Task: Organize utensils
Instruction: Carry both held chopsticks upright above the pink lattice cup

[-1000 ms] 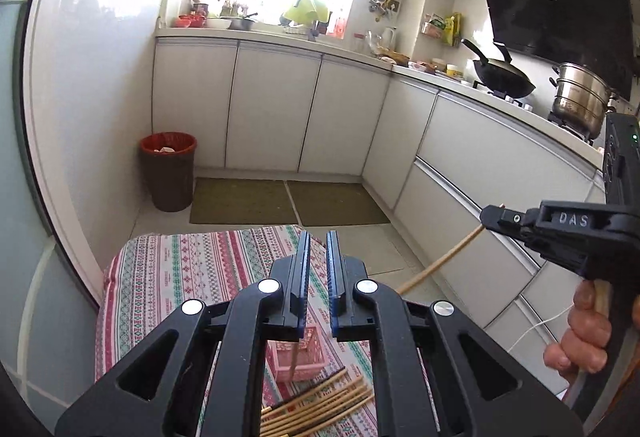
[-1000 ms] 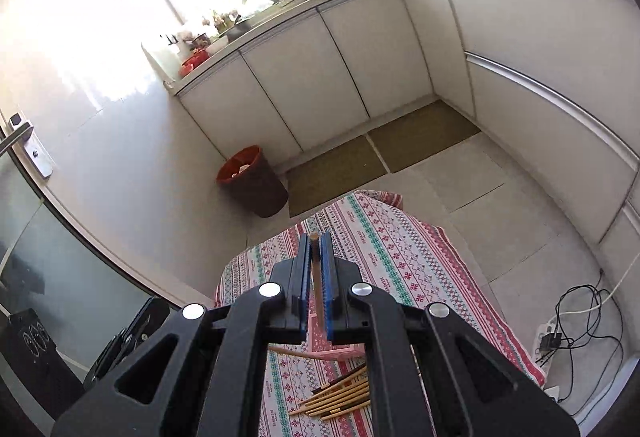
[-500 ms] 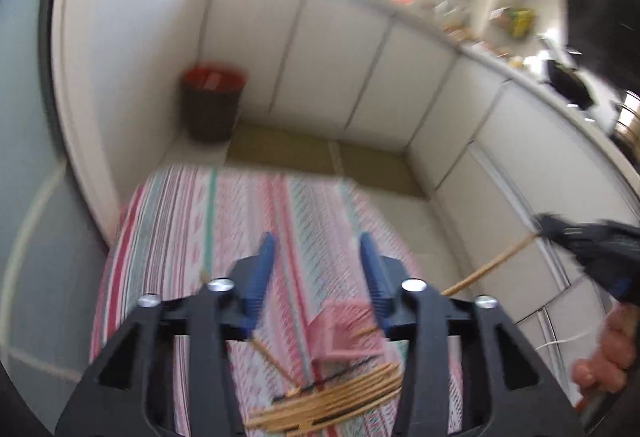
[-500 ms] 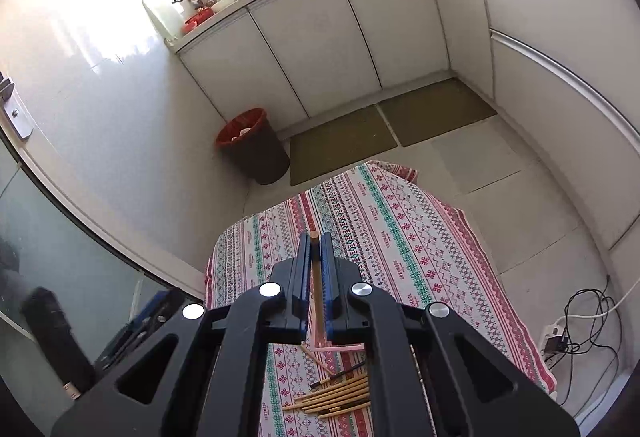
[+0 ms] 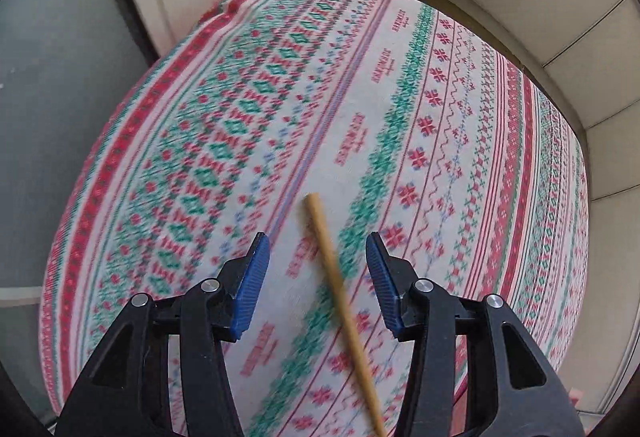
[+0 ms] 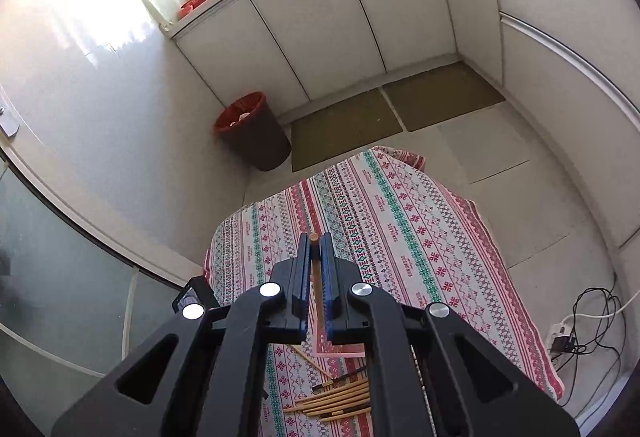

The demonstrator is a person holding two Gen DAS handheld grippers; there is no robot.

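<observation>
Moved: left gripper [image 5: 316,281] has dropped over the tablecloth [image 5: 224,125], jaws now parted.
Left gripper: released, loose chopstick [image 5: 340,289] lying between its pads.
Right gripper [image 6: 315,269]: clenched on a chopstick [image 6: 314,239].
Pink basket [image 6: 340,351]: contents hidden.
Chopstick pile [image 6: 336,397]: 6 o'clock, on cloth.

Left wrist: close above the patterned tablecloth [image 5: 400,109], facing steeply down.
Right wrist: higher, angled down across floor and cabinets [image 6: 320,17].
Shared: tablecloth, bin [image 6: 256,133].
</observation>
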